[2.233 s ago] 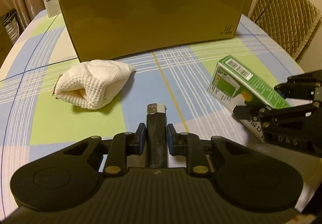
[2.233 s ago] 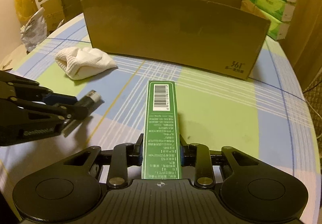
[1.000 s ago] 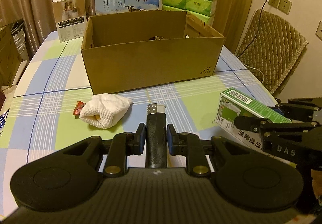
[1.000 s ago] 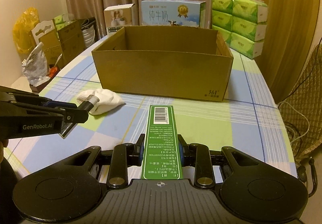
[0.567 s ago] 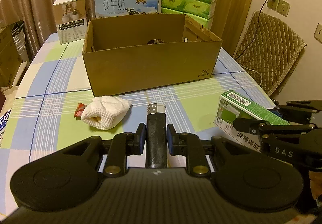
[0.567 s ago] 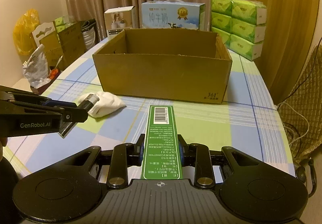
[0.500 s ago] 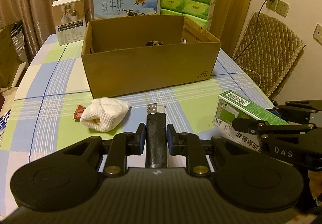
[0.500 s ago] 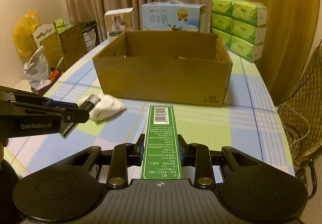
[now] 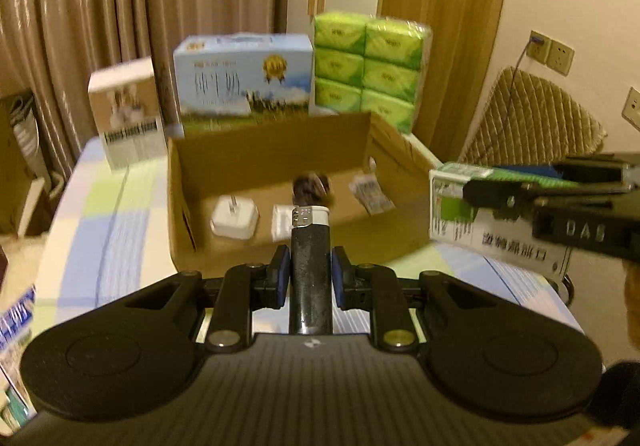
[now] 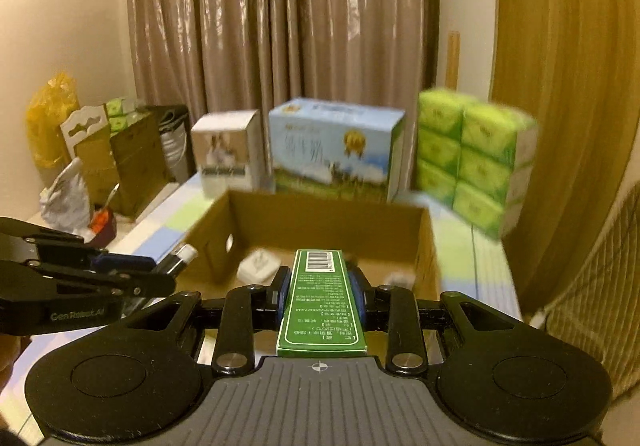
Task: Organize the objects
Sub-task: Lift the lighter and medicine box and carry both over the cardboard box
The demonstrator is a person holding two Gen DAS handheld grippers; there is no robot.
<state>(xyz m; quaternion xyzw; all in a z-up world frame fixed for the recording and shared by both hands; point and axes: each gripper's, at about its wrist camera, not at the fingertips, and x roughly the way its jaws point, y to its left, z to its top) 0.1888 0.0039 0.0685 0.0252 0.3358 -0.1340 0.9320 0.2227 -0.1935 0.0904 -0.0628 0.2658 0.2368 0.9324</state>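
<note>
1. Left gripper [image 9: 310,274]: clenched on a black lighter [image 9: 310,262], blue pads pressed against its two sides. The lighter points forward along the fingers, its metal-and-white head toward the open box.
2. Right gripper [image 10: 321,292]: clamped on a green carton [image 10: 323,306] held lengthwise, barcode end forward. In the left wrist view the same carton [image 9: 460,205] appears at the right, in the air beside the box's right wall.
3. In the right wrist view the left gripper [image 10: 160,278] enters from the left, the lighter's tip [image 10: 182,258] just outside the box's left wall.
4. Cardboard box [image 9: 180,213]: open-topped, standing on a checked tablecloth [image 9: 100,230] of blue, green and white. Both held items are above table level and in front of its near wall.
5. Box contents: a white plug adapter [image 9: 234,219] at the left of the floor, a small white block [image 9: 282,221] beside it, a dark round object [image 9: 312,185] behind the lighter's head and a small packet [image 9: 370,193] to the right. All are blurred.
6. Behind the box: a white product box [image 9: 126,113], a blue milk carton case [image 9: 244,79] and a stack of green tissue packs [image 9: 368,61], before brown curtains [image 9: 120,5].
7. Right of the table: a quilted chair [image 9: 532,117].
</note>
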